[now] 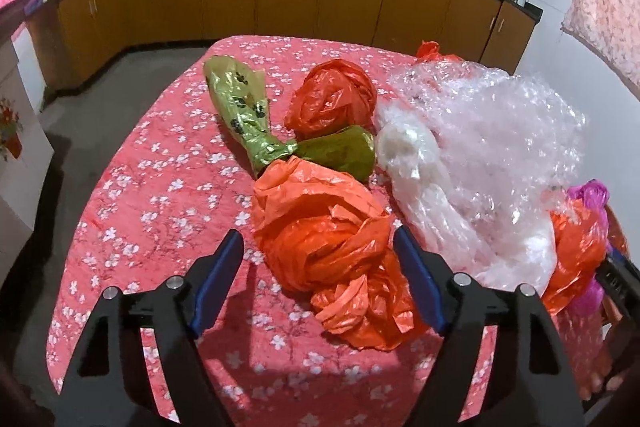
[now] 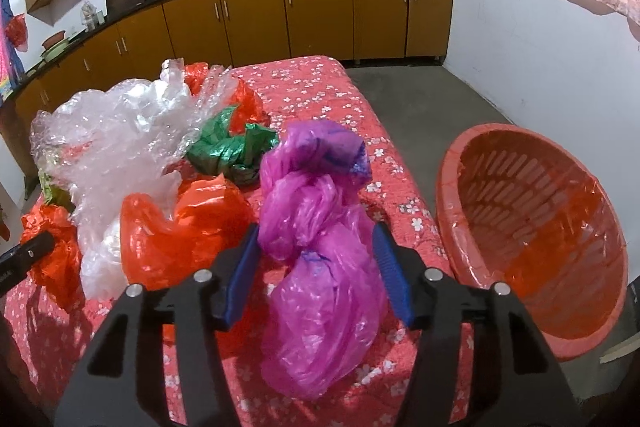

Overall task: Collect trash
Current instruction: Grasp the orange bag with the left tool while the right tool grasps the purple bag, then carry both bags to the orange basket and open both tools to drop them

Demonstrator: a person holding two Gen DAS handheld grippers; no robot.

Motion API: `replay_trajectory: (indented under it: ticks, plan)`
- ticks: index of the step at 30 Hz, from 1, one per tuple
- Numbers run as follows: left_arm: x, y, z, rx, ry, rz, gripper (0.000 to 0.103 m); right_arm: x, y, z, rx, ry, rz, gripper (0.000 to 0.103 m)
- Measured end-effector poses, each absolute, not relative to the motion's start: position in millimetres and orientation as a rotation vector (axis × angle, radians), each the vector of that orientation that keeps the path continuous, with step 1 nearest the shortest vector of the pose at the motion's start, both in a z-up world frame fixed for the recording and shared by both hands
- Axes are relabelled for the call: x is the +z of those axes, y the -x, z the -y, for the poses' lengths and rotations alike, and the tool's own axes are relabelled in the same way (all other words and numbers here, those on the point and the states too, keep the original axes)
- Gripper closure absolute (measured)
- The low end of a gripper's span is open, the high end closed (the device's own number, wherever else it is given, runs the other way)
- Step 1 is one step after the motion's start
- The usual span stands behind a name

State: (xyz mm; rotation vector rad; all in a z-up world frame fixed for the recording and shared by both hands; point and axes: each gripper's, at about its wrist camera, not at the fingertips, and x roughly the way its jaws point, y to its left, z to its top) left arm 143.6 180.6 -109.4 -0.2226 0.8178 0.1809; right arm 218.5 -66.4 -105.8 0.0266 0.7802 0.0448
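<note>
On the table's flowered cloth [image 1: 132, 227], a crumpled orange bag [image 1: 328, 251] sits between the left gripper [image 1: 318, 255] jaws, its right pad touching plastic, the left pad clear: not clenched. The right gripper [image 2: 316, 249] straddles a knotted magenta bag [image 2: 316, 239], pads touching its sides; whether it squeezes I cannot tell. A red basket [image 2: 452, 211] stands just beside the table.

Green bag [image 2: 230, 147] half under clear plastic [image 2: 120, 131]; basket [image 2: 532, 227] rim behind gripper arm
</note>
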Motion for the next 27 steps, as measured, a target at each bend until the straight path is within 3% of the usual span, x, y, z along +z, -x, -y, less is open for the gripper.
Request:
replay_trajectory:
  ticks: [5,10,14,27]
  plan:
    - [-113,-151,-174,0.174,0.228,-0.837,0.025,-107,-217,66,0.049,-0.026,-0.782,0.054]
    - [-120,-144,-175,0.155,0.253,-0.850,0.044,-104,-210,63,0.059,-0.013,-0.779,0.058]
    - [-111,-134,-174,0.145,0.235,-0.820,0.051,-97,-201,67,0.062,-0.016,-0.763,0.060]
    - [-63,-103,-171,0.100,0.213,-0.708,0.054,-63,-171,89,0.040,-0.052,-0.694,0.061]
